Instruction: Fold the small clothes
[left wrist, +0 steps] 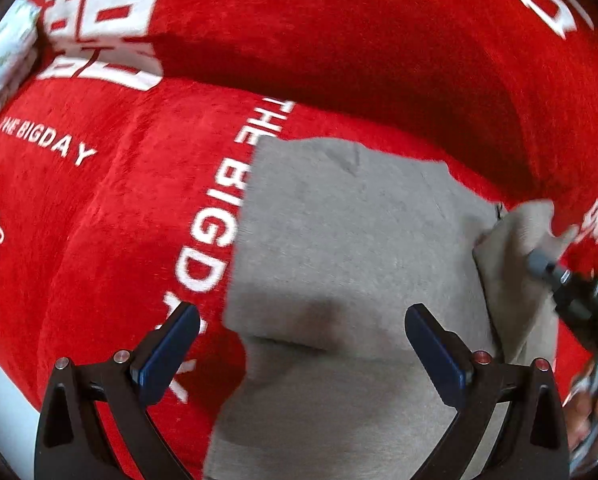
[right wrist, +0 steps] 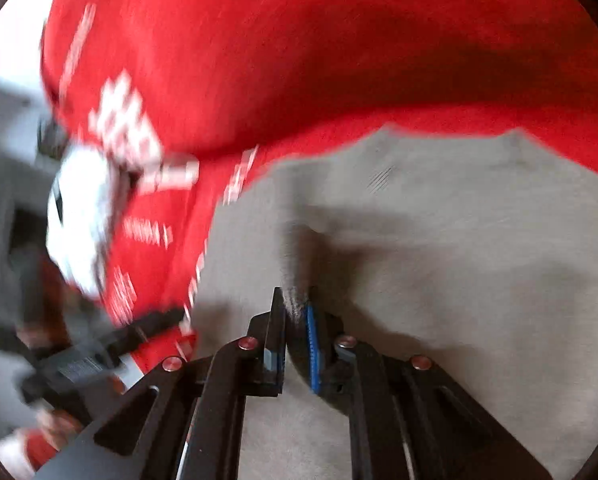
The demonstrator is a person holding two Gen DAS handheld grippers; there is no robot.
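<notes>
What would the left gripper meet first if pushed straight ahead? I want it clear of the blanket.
Probably the grey garment: the left gripper, jaws open, points at its flat middle, not the red blanket beside it. Depth is unclear.

A red plush blanket (left wrist: 339,60) fills the space ahead of and to the left of the tool, humped into soft ridges. White lettering "THE BIGDAY" (left wrist: 215,208) runs toward the tool just left of centre, and again farther left (left wrist: 47,140). Large white block characters (left wrist: 103,28) sit far ahead on the left. At the far left edge lies a pale patterned cloth (left wrist: 3,60).
</notes>
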